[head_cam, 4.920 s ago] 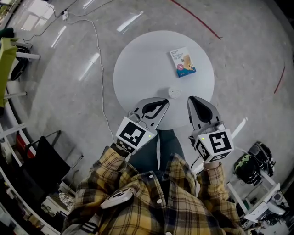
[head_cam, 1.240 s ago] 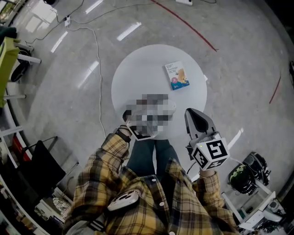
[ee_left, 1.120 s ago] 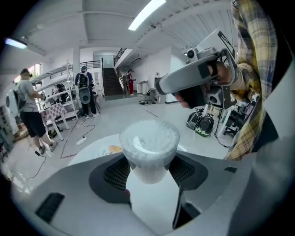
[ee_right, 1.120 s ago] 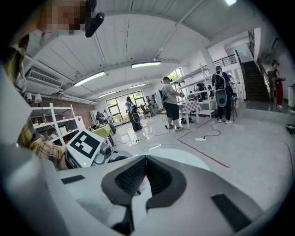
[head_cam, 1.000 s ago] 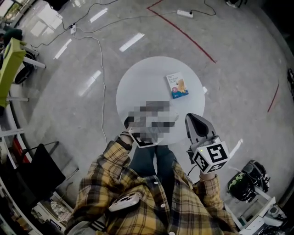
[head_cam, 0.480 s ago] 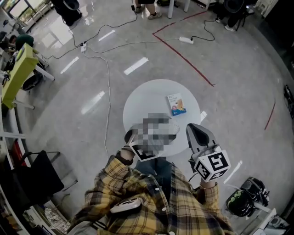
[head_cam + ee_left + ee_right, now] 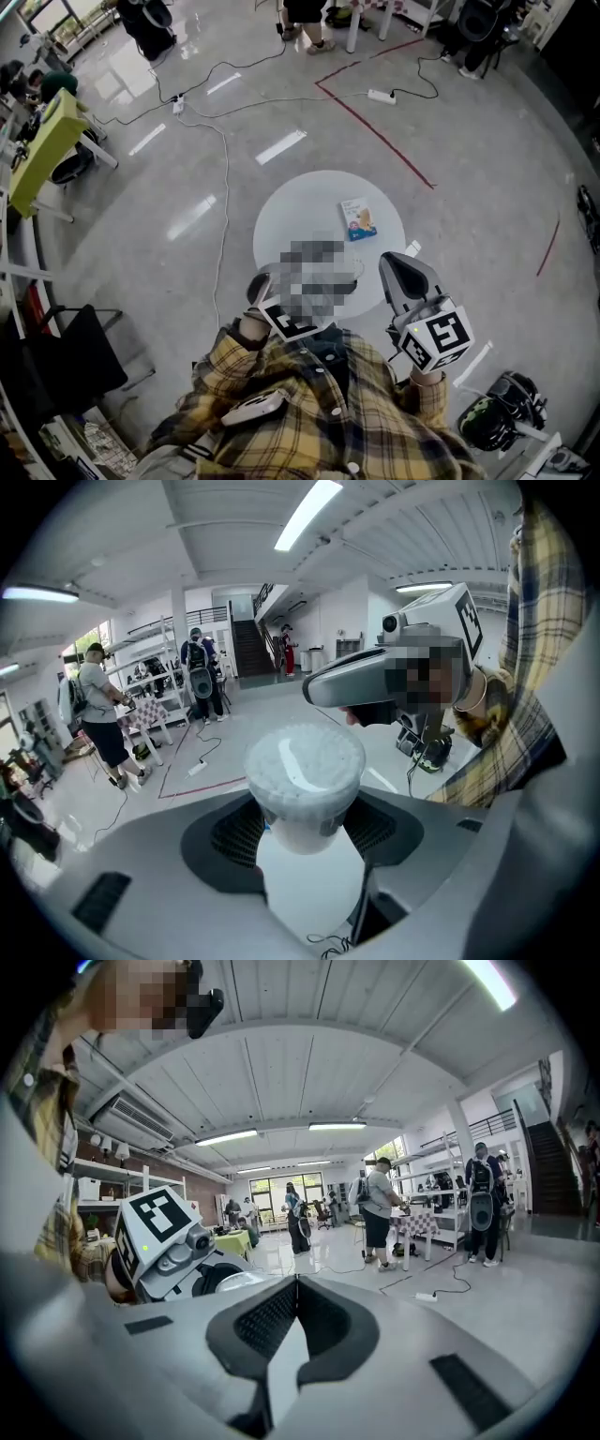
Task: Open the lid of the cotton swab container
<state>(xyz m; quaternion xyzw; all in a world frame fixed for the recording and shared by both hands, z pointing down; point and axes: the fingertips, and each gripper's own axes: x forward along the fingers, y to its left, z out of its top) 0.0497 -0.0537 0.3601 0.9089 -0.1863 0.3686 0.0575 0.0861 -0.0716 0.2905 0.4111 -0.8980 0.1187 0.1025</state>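
The left gripper [image 7: 307, 817] clamped a round translucent plastic cotton swab container [image 7: 305, 761], lid on, aloft, seemingly steadying it for the empty right gripper [image 7: 296, 1288], its jaws together.

Yellow plaid shirt [image 7: 309, 422], grey right gripper [image 7: 392, 262], black ribbed fingers [image 7: 269, 1321], white marker cube [image 7: 438, 339]

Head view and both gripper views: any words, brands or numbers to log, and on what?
Nothing legible.
Blue-and-white packet: has print, too small to read.
Cotton swab container: no label shows.
Marker cube: square pattern only, no words.
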